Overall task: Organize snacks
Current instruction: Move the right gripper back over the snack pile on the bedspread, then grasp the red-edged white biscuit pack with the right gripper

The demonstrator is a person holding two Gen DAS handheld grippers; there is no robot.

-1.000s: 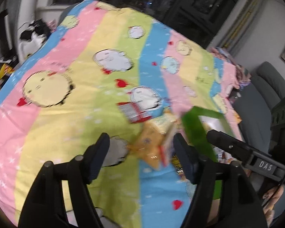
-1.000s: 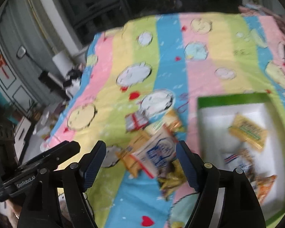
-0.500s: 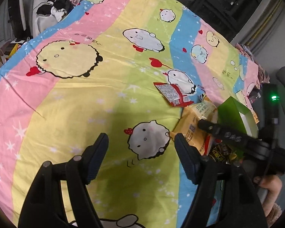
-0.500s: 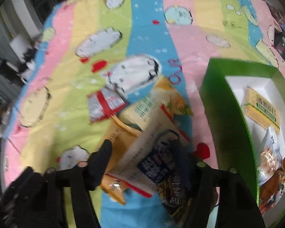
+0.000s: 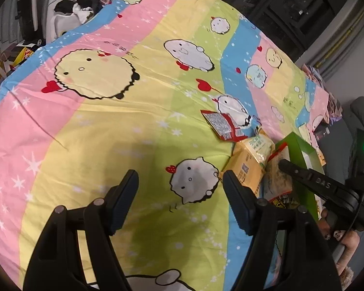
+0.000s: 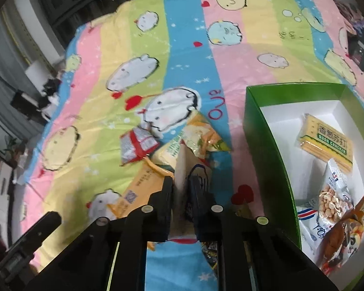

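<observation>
A pile of snack packets lies on the striped cartoon bedsheet (image 6: 186, 55), just left of a green box (image 6: 259, 131) with a white inside. My right gripper (image 6: 182, 181) is shut on a white packet with blue print (image 6: 182, 165) at the top of the pile. Around it lie a yellow-green packet (image 6: 194, 140), an orange packet (image 6: 143, 184) and a red-and-white packet (image 6: 137, 145). The box holds a cracker pack (image 6: 325, 143) and other bags. My left gripper (image 5: 179, 181) hangs open over bare sheet, left of the pile (image 5: 250, 160), with nothing between its fingers.
The left wrist view shows the right gripper's finger (image 5: 303, 174) and a person's hand (image 5: 339, 237) at the right. Clothes and clutter (image 5: 82, 2) sit beyond the bed's far left corner. A grey chair (image 5: 361, 111) stands right of the bed. Dark windows lie behind.
My right gripper came down onto the pile and its jaws went from wide apart to pinching the white packet. My left gripper sank toward the sheet and stayed open.
</observation>
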